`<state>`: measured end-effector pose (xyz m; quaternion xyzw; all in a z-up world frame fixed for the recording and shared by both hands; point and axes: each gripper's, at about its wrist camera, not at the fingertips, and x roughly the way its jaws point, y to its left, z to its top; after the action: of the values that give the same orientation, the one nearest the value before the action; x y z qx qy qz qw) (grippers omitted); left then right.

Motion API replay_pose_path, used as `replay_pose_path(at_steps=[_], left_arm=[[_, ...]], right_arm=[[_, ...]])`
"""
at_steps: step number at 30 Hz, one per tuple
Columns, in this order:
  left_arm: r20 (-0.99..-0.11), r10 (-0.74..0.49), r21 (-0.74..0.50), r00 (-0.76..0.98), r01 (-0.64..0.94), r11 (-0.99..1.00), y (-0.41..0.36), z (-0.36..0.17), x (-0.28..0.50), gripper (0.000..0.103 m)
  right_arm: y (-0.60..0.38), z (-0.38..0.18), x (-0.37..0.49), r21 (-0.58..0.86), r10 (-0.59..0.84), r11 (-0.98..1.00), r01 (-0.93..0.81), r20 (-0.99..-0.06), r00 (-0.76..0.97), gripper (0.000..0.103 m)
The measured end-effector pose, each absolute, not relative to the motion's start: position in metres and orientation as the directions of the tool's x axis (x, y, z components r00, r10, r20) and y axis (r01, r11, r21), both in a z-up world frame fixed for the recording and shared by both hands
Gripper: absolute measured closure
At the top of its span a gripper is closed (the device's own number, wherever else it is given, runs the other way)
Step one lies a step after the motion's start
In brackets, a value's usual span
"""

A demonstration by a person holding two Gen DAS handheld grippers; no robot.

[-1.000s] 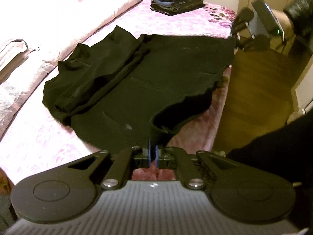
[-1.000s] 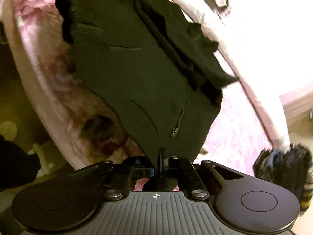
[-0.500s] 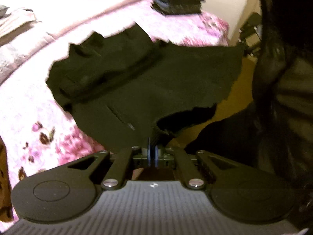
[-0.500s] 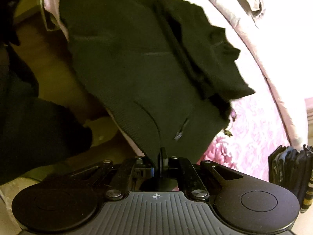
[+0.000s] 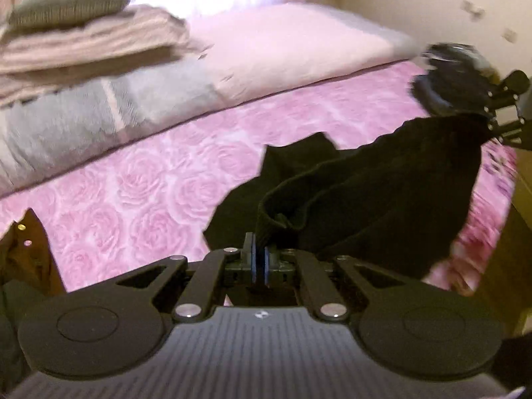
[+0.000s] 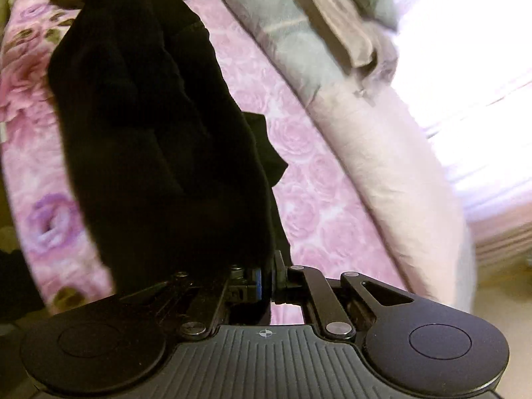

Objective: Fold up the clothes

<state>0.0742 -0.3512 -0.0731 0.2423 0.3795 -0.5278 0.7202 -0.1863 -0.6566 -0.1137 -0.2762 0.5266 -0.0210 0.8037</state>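
A black knitted garment with a ribbed hem (image 5: pixel 382 206) is being held up over a bed spread with a pink rose-patterned cover (image 5: pixel 139 199), one corner pinched in each of the two tongs. In the left wrist view, the left tongs (image 5: pixel 258 261) are seen closed tight, the blue pads pressed on the ribbed edge of the dark fabric, which is rising from them in a loose fold. The far end of the same edge is being gripped by the right tongs (image 5: pixel 491 124) at the upper right of that view, so that the cloth is sagging between the two in a slack curve. A lower flap of the garment is seen hanging behind the fold; whether it is touching the cover cannot be told. In the right wrist view, the right tongs (image 6: pixel 266 282) are likewise shown shut on the black garment (image 6: pixel 149 133), which is draping away from the pads as a thick dark mass above the pink cover (image 6: pixel 309 199). A rolled pale pink and grey quilt (image 5: pixel 282 50) is lying along the far side of the bed, and a stack of folded beige blankets topped by a grey-green cushion (image 5: pixel 66 6) is resting upon it at the left. Much of both views is being blurred by motion.
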Motion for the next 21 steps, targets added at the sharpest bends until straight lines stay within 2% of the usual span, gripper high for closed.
replay_pose_path(at_steps=[5, 11, 21], left_arm=[[-0.862, -0.487, -0.051, 0.139, 0.933, 0.356, -0.418, -0.125, 0.114, 0.101], [-0.904, -0.409, -0.041, 0.122, 0.929, 0.367, -0.466, -0.172, 0.162, 0.101], [-0.920, -0.368, -0.028, 0.133, 0.916, 0.400, -0.511, -0.217, 0.208, 0.100]], right_arm=[[-0.740, -0.164, -0.108, -0.327, -0.208, 0.894, -0.307, -0.909, 0.362, 0.100], [-0.817, -0.205, -0.058, -0.188, -0.099, 0.938, -0.290, -0.950, 0.298, 0.100], [-0.865, -0.250, -0.028, -0.114, -0.050, 0.975, -0.191, -0.949, 0.311, 0.100]])
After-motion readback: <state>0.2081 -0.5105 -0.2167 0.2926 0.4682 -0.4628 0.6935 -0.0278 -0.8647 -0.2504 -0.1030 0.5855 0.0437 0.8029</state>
